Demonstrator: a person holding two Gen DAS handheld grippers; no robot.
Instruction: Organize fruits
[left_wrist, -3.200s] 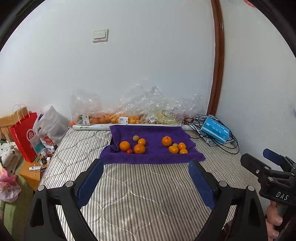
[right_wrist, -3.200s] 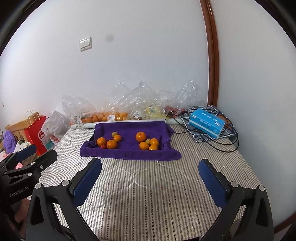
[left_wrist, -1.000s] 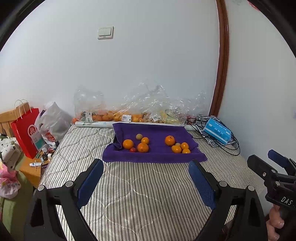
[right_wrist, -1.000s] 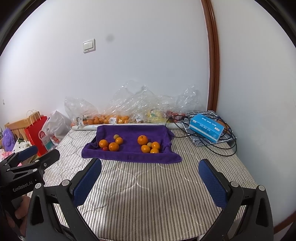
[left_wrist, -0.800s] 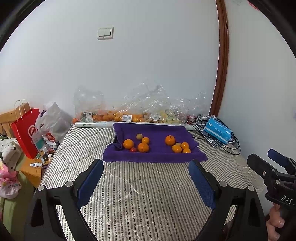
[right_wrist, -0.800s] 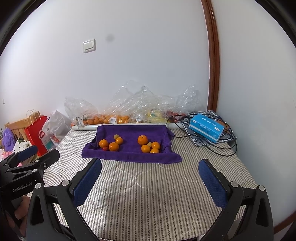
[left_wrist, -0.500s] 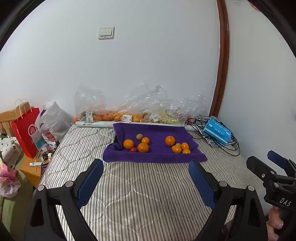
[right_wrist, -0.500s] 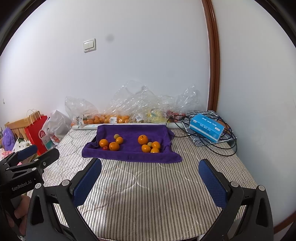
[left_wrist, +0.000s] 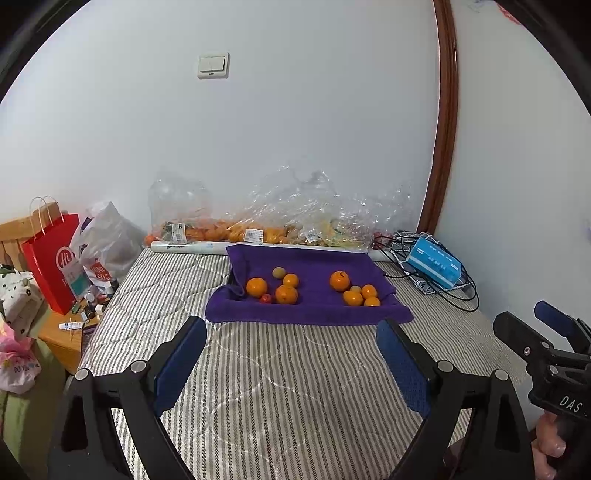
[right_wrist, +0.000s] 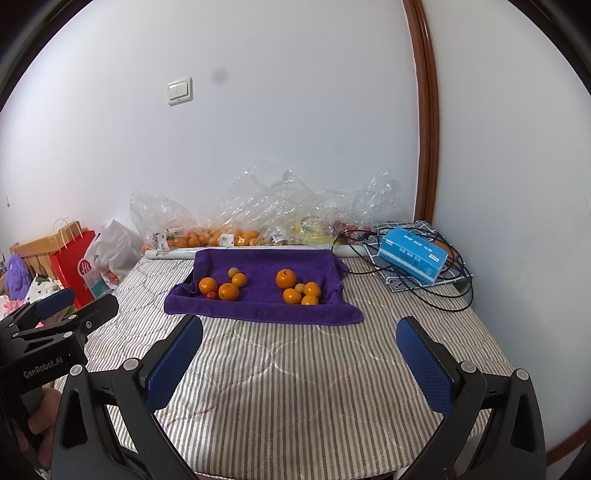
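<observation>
On the striped mattress (left_wrist: 280, 373), toward the wall, a purple towel (left_wrist: 310, 291) is draped so that it forms a shallow tray, and the fruits lie on it in two loose clusters. The left cluster (left_wrist: 275, 286) holds three oranges, a pale greenish fruit and a small red one; the right cluster (left_wrist: 354, 290) holds a larger orange, three smaller ones and a pale fruit tucked between them. More fruit sits in clear plastic bags (left_wrist: 258, 229) along the wall behind the towel, and a blue box (left_wrist: 434, 262) rests on a tangle of cables to the right. Both tongs hang over the near part of the bed, well short of the towel: the left tongs (left_wrist: 291, 363) are spread wide with nothing between the blue pads, and the right tongs (right_wrist: 299, 363) are likewise spread and empty. Neither is committed to any fruit. Two groups with mixed kinds in each would fit either a sorting that is partway, with odd fruits yet to be moved across, or a finished split into two heaps; these views do not settle which. If more handling follows, it would call for a long reach forward over the mattress and a gentle pinch, since round fruit on soft cloth is likely to roll away from a pad that nudges it.
</observation>
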